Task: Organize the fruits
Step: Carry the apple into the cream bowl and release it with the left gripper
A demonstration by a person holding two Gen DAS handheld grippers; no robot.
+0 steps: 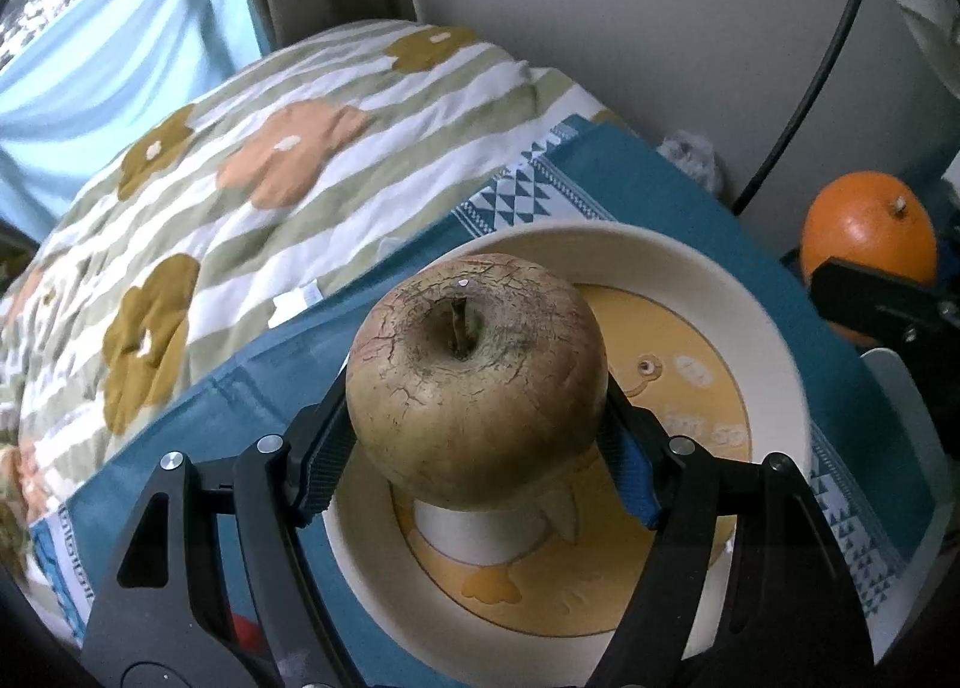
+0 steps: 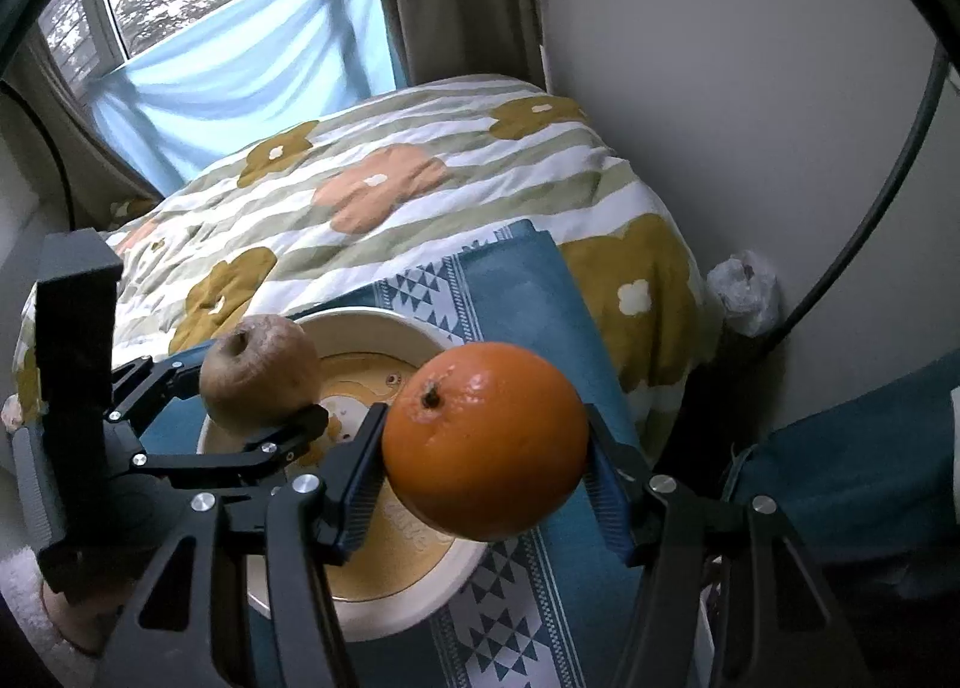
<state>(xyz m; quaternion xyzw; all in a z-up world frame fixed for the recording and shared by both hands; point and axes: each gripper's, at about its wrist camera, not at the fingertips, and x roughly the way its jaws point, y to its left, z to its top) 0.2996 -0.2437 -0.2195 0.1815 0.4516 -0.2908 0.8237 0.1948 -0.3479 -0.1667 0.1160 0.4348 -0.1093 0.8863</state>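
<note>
Holding one fruit in each tongs above a cream plate (image 1: 774, 328).

Gripped stem-up between the blue pads of the left tongs (image 1: 480, 448): a russet apple (image 1: 474, 382), jaws parted about its width, plate directly beneath. Clamped in the right tongs (image 2: 486, 478): an orange (image 2: 486, 442), jaws at its sides, hanging over the plate's near rim and the blue patterned cloth (image 2: 528, 292) under it. Beyond both tongs, a flowered striped quilt (image 2: 420, 196) on the bed; farther off, curtain and window.
</note>
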